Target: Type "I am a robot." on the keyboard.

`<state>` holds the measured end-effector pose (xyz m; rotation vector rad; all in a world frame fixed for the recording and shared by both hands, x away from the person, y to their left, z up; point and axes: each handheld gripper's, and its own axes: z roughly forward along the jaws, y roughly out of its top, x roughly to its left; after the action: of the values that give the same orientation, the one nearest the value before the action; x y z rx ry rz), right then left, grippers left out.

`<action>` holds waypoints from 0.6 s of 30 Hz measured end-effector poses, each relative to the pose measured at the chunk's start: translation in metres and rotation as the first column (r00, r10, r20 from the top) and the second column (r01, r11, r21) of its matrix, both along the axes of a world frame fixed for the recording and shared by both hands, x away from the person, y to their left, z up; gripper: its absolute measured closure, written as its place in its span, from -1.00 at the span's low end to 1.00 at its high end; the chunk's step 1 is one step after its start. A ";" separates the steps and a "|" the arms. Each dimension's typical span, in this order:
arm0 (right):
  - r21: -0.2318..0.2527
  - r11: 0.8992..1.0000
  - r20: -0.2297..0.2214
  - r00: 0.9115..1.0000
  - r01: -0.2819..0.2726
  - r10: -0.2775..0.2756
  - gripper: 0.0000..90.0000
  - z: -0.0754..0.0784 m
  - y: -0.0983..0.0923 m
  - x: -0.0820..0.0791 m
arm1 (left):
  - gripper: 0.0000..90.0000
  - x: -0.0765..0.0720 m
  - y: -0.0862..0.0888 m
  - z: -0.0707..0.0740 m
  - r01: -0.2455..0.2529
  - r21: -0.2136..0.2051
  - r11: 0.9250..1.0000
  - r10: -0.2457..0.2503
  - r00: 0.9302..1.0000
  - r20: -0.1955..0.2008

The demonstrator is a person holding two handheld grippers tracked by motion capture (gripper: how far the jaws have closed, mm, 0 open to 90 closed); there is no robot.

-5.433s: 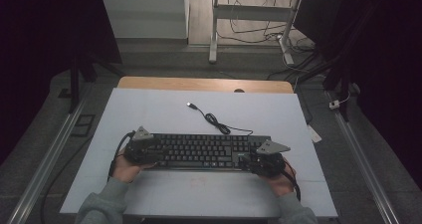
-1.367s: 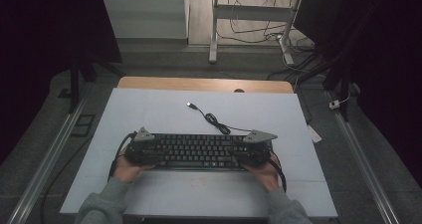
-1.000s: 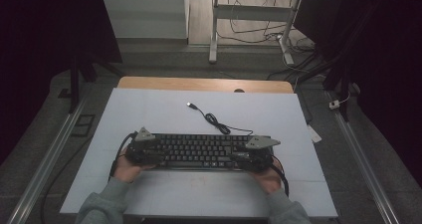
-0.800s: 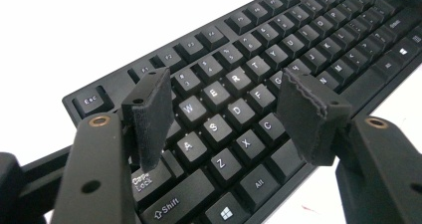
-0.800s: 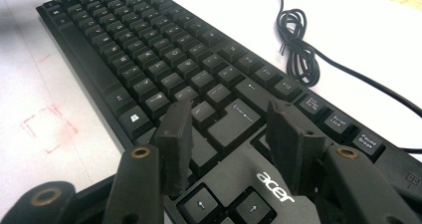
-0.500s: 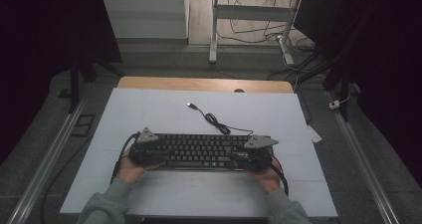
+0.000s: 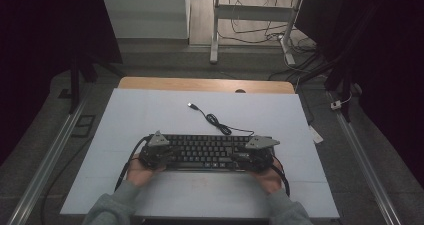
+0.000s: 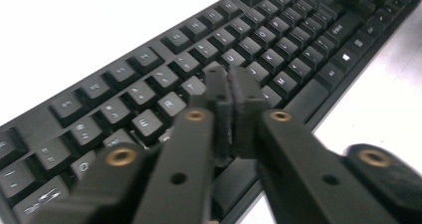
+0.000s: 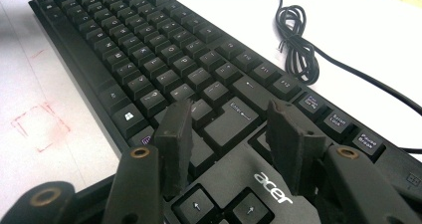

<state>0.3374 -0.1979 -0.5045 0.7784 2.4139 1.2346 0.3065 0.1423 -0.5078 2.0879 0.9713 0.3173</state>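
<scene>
Having just closed (nothing between): left gripper [image 8: 230,102] over keyboard [image 8: 278,45].

Black keyboard [image 7: 207,152], flat on white table, cable loosely coiled behind

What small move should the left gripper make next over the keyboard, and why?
Probably dip the left gripper to tap a key: its jaws have just closed on nothing, tips together above the letter rows of the keyboard. The right gripper hangs open above the Enter end.
</scene>
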 end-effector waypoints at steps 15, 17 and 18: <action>-0.015 1.000 -0.006 1.000 0.000 0.000 0.18 -0.002 0.002 0.000 | 0.98 0.004 -0.022 -0.010 0.042 0.056 0.998 -0.041 0.999 -0.028; -0.014 1.000 -0.005 1.000 -0.002 0.002 0.18 -0.002 0.002 0.000 | 0.98 0.004 -0.023 -0.011 0.041 0.057 0.998 -0.039 0.999 -0.032; -0.014 1.000 -0.005 1.000 -0.001 0.001 0.18 -0.002 0.002 0.000 | 0.98 0.004 -0.023 -0.011 0.041 0.059 0.997 -0.039 0.999 -0.034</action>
<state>0.3376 -0.1958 -0.5063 0.7768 2.4248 1.2159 0.3107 0.1189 -0.5191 2.1703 0.9483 0.2954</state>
